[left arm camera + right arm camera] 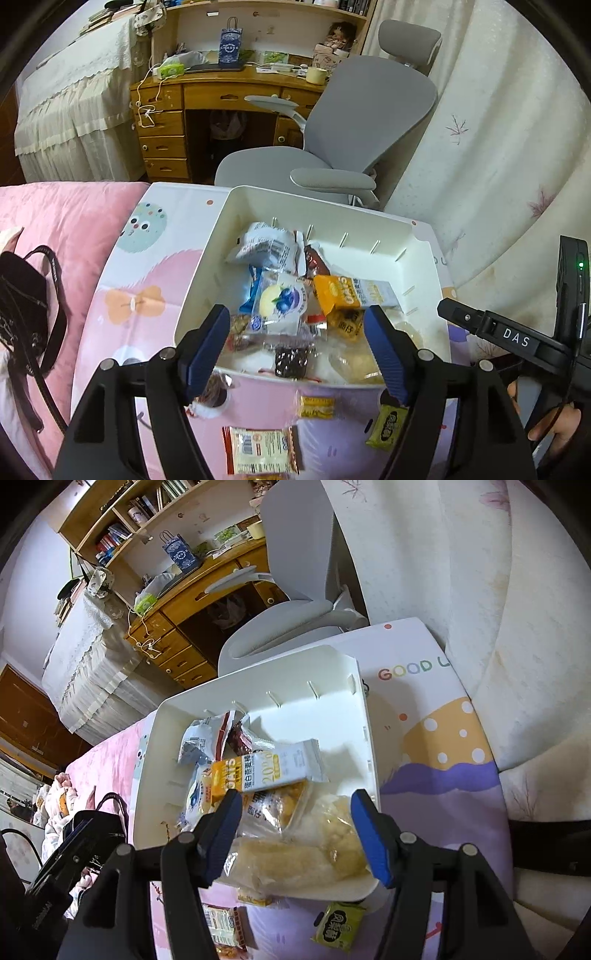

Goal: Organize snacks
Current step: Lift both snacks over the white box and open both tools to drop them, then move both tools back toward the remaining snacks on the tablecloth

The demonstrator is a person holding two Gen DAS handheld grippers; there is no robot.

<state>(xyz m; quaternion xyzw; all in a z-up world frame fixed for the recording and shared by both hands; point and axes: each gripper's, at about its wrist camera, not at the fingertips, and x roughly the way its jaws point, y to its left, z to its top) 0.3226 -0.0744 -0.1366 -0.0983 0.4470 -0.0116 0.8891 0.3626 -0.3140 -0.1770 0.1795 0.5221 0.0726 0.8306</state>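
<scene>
Snack packets are lying heaped in a white bin on the patterned table; both the left gripper and right gripper are hovering open over it, a grey chair standing behind

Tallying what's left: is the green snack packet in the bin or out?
Out: the green packet lies on the mat outside the white bin.

A home bedroom: pink bedding, wooden desk (cluttered), office chair.
</scene>
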